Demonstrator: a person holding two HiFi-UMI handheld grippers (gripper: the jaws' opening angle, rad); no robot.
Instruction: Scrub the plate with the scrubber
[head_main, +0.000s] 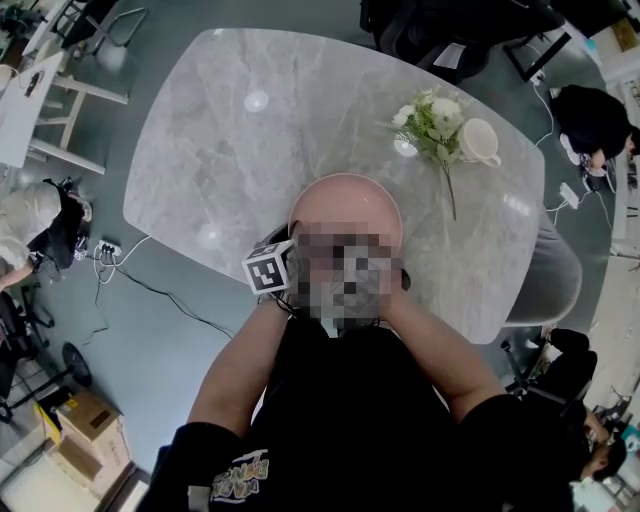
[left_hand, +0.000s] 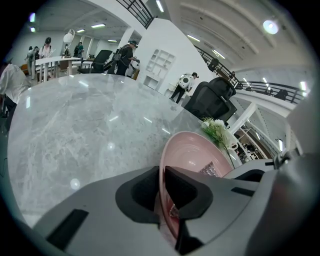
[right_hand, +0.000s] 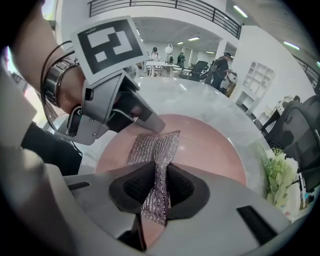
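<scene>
**A:** What is the right hand-held gripper (right_hand: 160, 176) doing?

**B:** Its jaws are closing on a silver mesh scrubber (right_hand: 156, 146), pinching it at the middle so it is bunching between the pads. The free end of the scrubber is lying flat on the pink plate (right_hand: 212, 150).

**A:** And the left hand-held gripper (left_hand: 162, 181)?

**B:** It is clamping the plate's near rim, one jaw inside the bowl of the plate and one outside. In the right gripper view it is reaching in from about 10 o'clock, its marker cube (right_hand: 107, 42) facing the camera.

**A:** Where is the plate sitting?

**B:** At the near edge of the grey marble desk (left_hand: 80, 130), right in front of the person. In the head view a mosaic patch is covering most of its near half.

**A:** Anything beyond it?

**B:** At roughly 1 o'clock from the plate, a sprig of white flowers (head_main: 432, 122) is lying on the desk, and a white cup (head_main: 478, 140) is standing just beside the blooms, farther right.
</scene>
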